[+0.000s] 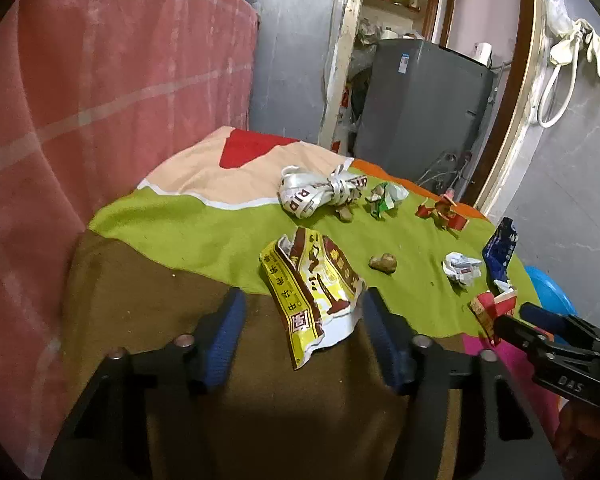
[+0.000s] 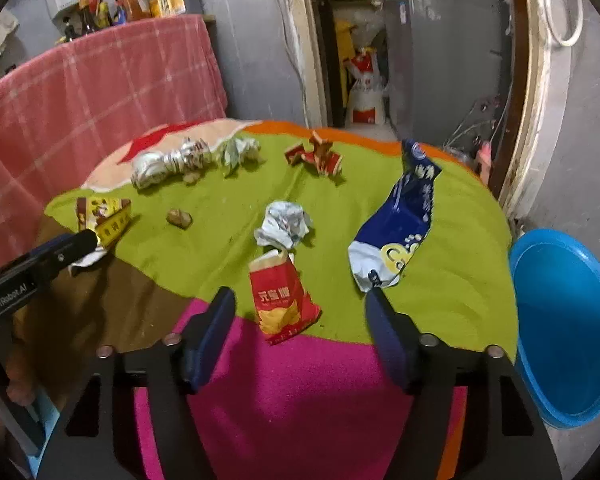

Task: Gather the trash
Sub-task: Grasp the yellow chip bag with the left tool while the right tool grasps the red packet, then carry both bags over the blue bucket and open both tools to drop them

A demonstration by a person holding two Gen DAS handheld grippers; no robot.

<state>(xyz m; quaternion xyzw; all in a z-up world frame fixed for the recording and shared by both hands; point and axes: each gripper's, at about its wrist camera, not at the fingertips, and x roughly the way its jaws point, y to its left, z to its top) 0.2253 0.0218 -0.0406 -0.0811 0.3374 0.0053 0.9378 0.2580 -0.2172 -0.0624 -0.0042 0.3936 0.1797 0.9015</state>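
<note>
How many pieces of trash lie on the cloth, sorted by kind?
Printed snack wrappers: 3, yellow, red, blue
Crumpled paper or foil wads: 3, silver, green-white, white
Torn red carton: 1
Small brown lumps: 2
Total: 9

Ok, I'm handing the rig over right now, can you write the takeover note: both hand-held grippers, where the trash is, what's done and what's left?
Left hand-held gripper: open, straddling the yellow wrapper, not closed on it.
Right hand-held gripper: open, with the red packet between its fingers, not gripped.
On the cloth: blue bag, crumpled white paper, red scraps, silver wrapper, green-white wrapper, brown lump.
Blue basin stands beside the table on the right; the part in view holds nothing.
Done: no trash visibly collected.
Left: everything; probably start with the two straddled pieces.
</note>
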